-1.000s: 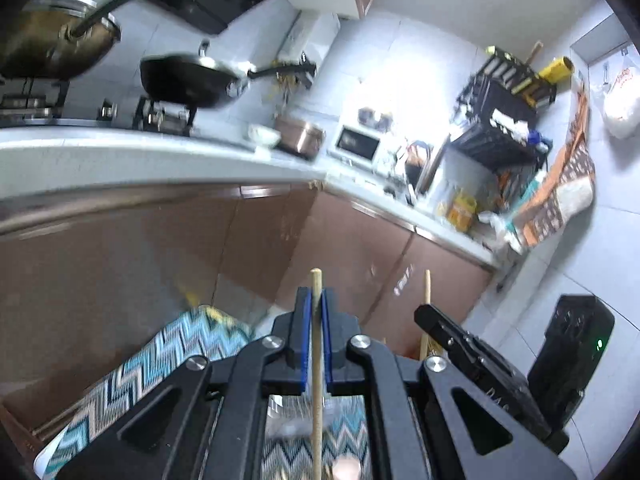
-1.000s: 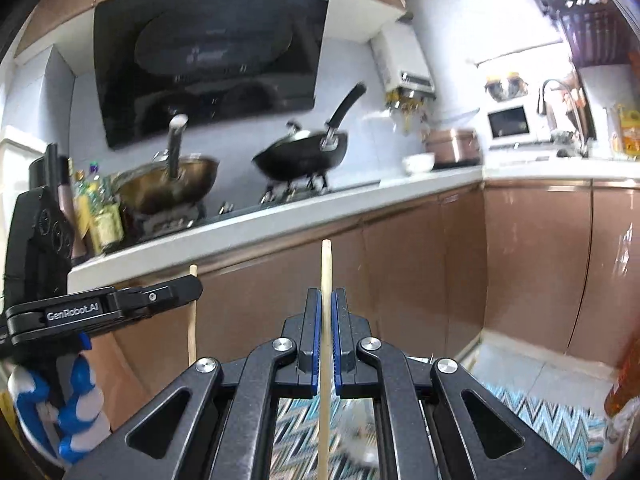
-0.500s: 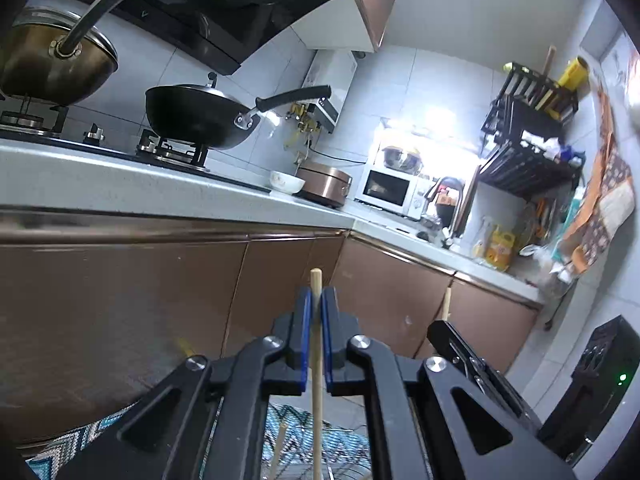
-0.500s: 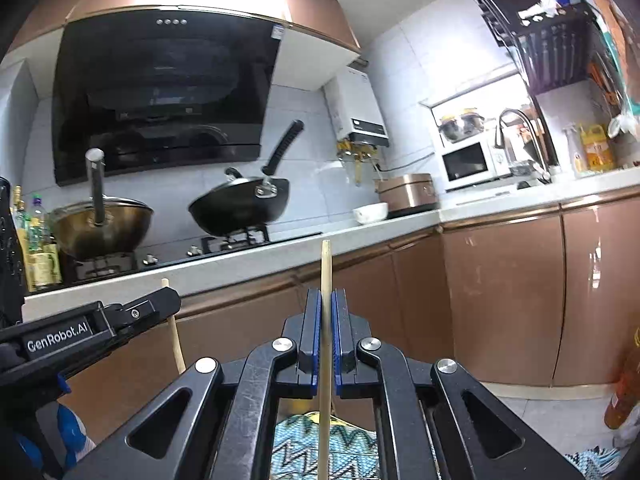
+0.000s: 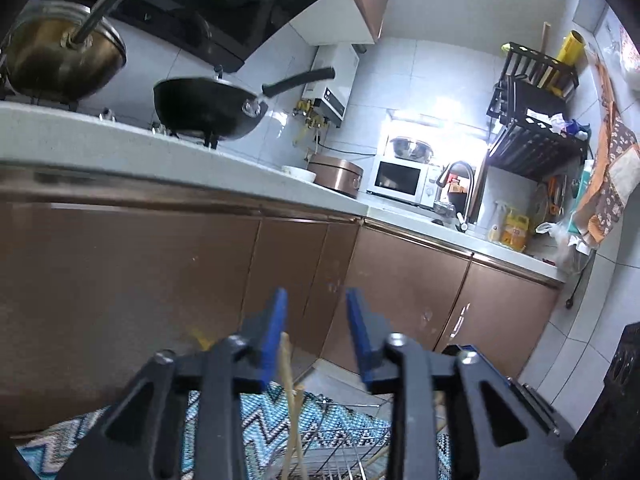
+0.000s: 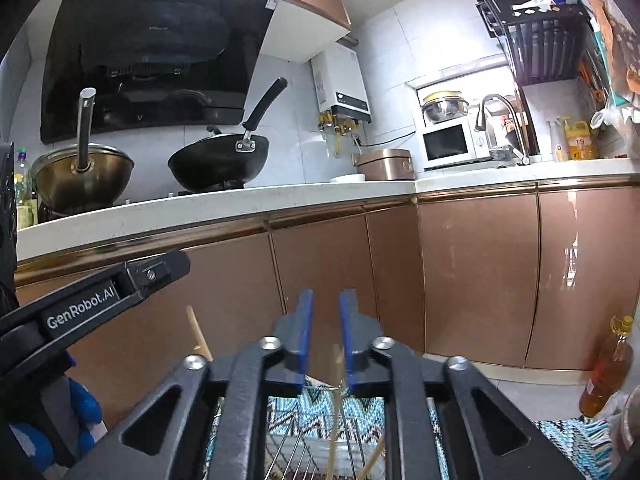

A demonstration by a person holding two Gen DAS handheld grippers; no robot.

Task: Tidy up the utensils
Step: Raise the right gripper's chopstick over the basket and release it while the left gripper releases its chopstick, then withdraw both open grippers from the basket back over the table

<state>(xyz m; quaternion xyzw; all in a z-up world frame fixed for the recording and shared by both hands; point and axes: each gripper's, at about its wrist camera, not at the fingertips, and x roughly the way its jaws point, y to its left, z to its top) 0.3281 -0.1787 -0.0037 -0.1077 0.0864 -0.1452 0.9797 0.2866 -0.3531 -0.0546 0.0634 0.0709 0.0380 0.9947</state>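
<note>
My left gripper (image 5: 316,300) is open, its blue pads apart. A wooden chopstick (image 5: 292,404) stands loose below the left pad, leaning down into a wire basket (image 5: 344,436). My right gripper (image 6: 325,300) is open too. A blurred chopstick (image 6: 336,412) stands between its fingers, down into the wire basket (image 6: 320,448). Another chopstick (image 6: 199,334) leans at the left. The left gripper's black body (image 6: 92,304), marked GenRobot.AI, shows at the left of the right wrist view.
Brown cabinet doors (image 6: 472,272) and a white counter (image 6: 240,204) face me. A black wok (image 6: 218,160) and a brass pot (image 6: 82,176) sit on the stove. A zigzag mat (image 5: 256,420) lies on the floor, an oil bottle (image 6: 606,368) at the right.
Both grippers have opened and let go of their chopsticks, which have dropped down into the wire basket. The cameras have tilted a little.
</note>
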